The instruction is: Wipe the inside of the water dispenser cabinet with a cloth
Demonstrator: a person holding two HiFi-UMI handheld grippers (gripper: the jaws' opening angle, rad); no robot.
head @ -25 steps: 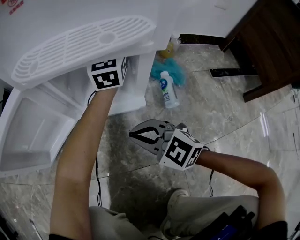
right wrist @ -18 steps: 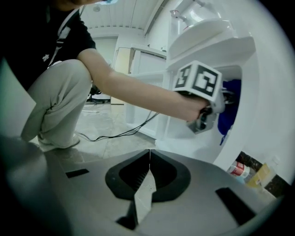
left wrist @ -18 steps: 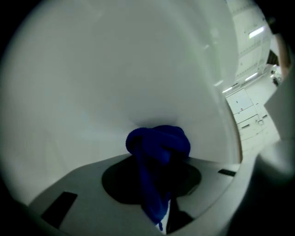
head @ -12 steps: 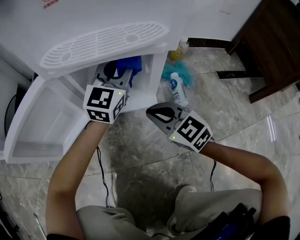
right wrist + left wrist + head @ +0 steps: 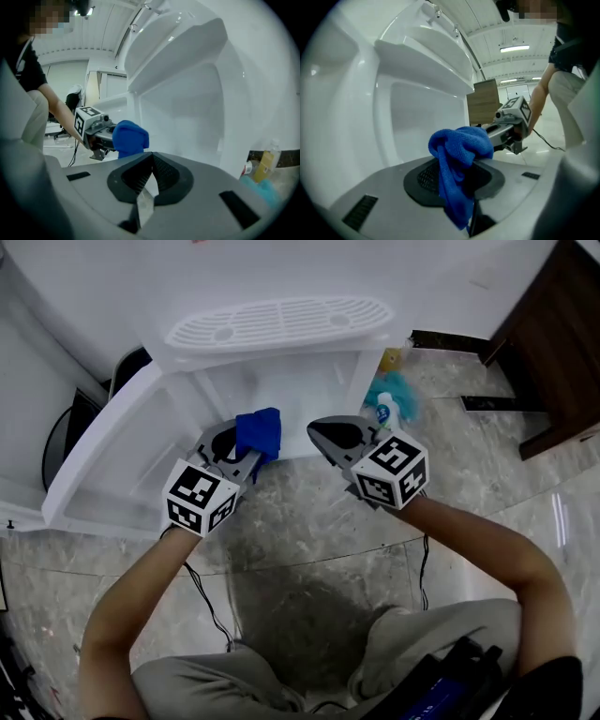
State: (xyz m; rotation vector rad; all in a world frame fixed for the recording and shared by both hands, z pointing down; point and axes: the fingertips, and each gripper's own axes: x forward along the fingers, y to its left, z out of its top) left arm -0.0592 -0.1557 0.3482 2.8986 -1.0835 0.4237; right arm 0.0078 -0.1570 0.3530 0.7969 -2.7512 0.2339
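The white water dispenser [image 5: 281, 324] stands ahead with its lower cabinet [image 5: 291, 395] open and its door [image 5: 103, 460] swung out to the left. My left gripper [image 5: 249, 452] hangs just in front of the opening, shut on a bunched blue cloth [image 5: 259, 434] that covers its jaw tips and droops between them [image 5: 458, 161]. To its right my right gripper [image 5: 327, 435] is shut and holds nothing, its jaws meeting at a point [image 5: 151, 160]. Each gripper view shows the other gripper against the cabinet's white inner wall [image 5: 417, 117].
A white bottle [image 5: 385, 414], a teal cloth [image 5: 405, 390] and a yellowish bottle [image 5: 390, 359] lie on the marble floor right of the dispenser. Dark wooden furniture [image 5: 562, 343] stands at far right. A black object [image 5: 67, 437] sits behind the door, and a cable [image 5: 211, 606] trails on the floor.
My left gripper has drawn back out of the cabinet with the blue cloth. My right gripper has moved up beside it at the cabinet front, still shut.
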